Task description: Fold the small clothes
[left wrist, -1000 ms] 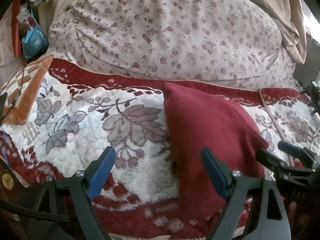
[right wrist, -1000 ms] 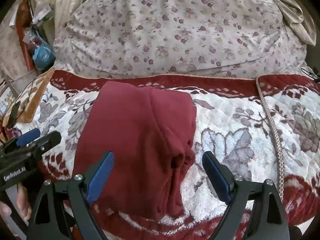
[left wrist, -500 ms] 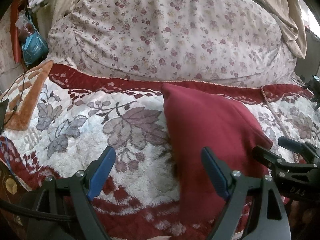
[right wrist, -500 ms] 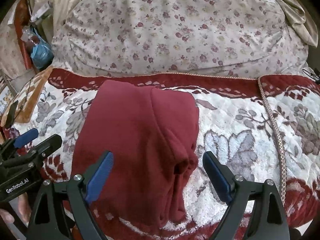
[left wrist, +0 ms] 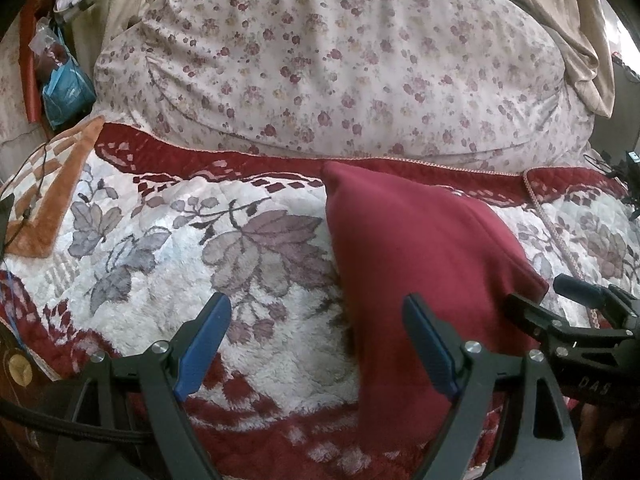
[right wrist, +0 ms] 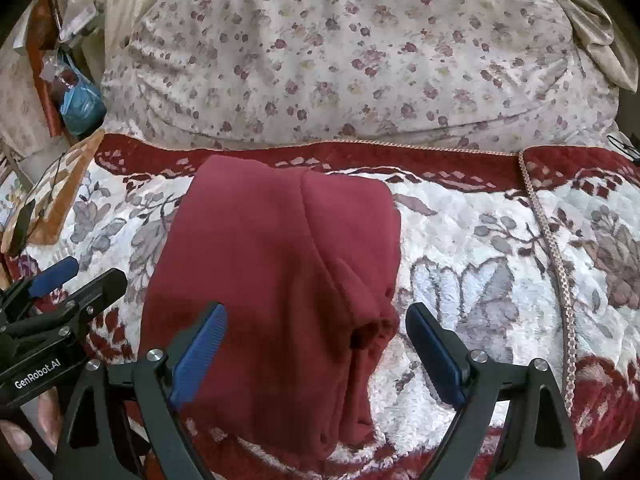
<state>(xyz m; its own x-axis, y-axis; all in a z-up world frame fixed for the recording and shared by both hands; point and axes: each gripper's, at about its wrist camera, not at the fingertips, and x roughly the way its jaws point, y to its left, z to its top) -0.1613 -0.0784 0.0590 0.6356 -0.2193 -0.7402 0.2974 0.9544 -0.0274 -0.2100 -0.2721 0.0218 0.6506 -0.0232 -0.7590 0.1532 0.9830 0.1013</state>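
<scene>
Right wrist view: red garment (right wrist: 272, 280) lies folded on the bed blanket (right wrist: 480, 280), unchanged from a second ago. Both grippers, left (left wrist: 320, 344) and right (right wrist: 316, 350), hover with jaws spread, empty. Fold looks finished.

Left claw (right wrist: 60, 280) body, right wrist view: white lettering "GenRobot.AI" on the black side face, near the lower left edge of the view.
Right claw (left wrist: 568, 300) body, left wrist view: faint pale characters "DAS" on the black side face, at the lower right; the last character is uncertain.
Packets at the upper left of both views: printing too small and blurred to read.
Other legible text: none.
</scene>
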